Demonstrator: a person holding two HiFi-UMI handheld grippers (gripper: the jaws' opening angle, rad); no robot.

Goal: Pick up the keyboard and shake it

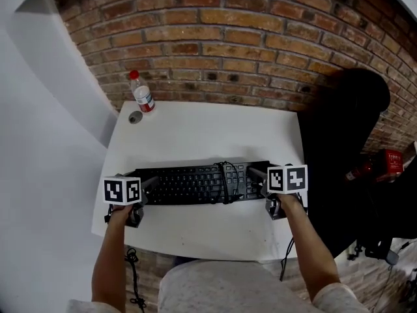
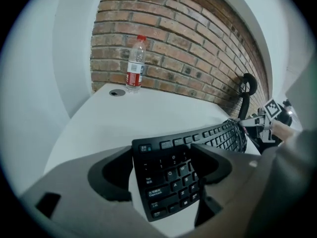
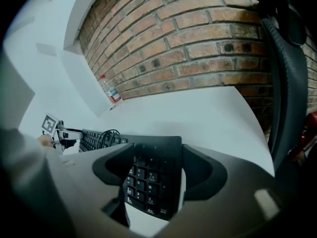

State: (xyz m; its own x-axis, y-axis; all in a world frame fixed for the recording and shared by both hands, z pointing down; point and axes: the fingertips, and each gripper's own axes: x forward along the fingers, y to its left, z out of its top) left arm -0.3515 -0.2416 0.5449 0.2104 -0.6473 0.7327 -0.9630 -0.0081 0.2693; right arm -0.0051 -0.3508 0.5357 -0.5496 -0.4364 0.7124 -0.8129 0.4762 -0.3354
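**Keyboard clamped at both ends, lift under way**

The black keyboard (image 1: 199,182) hangs low over the near half of the white table (image 1: 208,129). The left gripper (image 1: 150,188) clamps its left end and the right gripper (image 1: 259,178) its number-pad end, both with jaws wide. Next it must be raised level, then shaken without slackening either grip

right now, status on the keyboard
Left hand-held gripper, right hand-held gripper shut on keyboard ends. Cable looped over it. Bottle at back corner, clear.
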